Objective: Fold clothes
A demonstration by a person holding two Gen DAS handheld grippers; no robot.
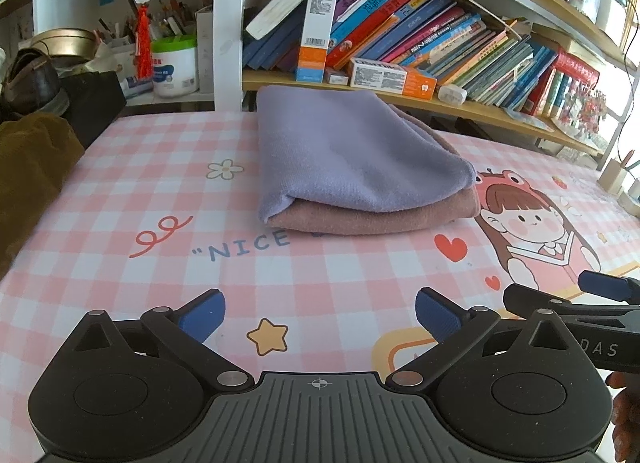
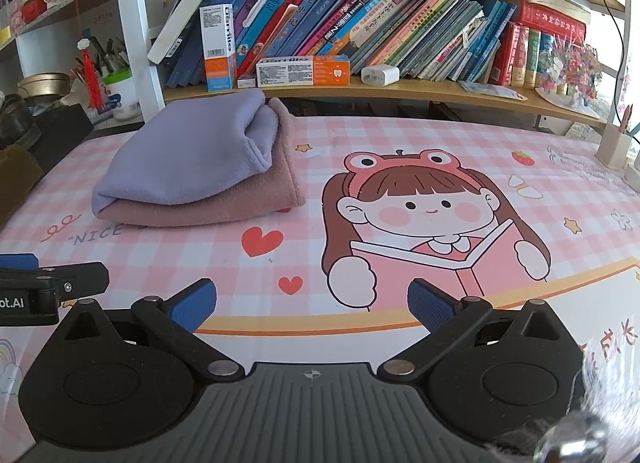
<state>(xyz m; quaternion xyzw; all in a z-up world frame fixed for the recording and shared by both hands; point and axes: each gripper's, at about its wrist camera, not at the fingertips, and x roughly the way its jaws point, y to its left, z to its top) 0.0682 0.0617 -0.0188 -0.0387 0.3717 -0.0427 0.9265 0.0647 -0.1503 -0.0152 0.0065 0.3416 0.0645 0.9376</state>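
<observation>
A folded lilac cloth (image 1: 344, 155) lies on top of a folded dusty-pink cloth (image 1: 360, 219) at the back of the table. The stack also shows in the right wrist view, lilac (image 2: 188, 155) over pink (image 2: 224, 207), at the left. My left gripper (image 1: 320, 317) is open and empty, low over the table, well in front of the stack. My right gripper (image 2: 312, 307) is open and empty, in front of and to the right of the stack. Each gripper shows at the edge of the other's view: the right one (image 1: 568, 305) and the left one (image 2: 52, 283).
The table has a pink checked cover (image 1: 160, 199) with a cartoon girl (image 2: 428, 223). A bookshelf with books and boxes (image 2: 360, 31) stands right behind it. A brown garment (image 1: 28, 175), a dark box and a shoe sit at the left edge. A pen holder (image 2: 614, 147) stands far right.
</observation>
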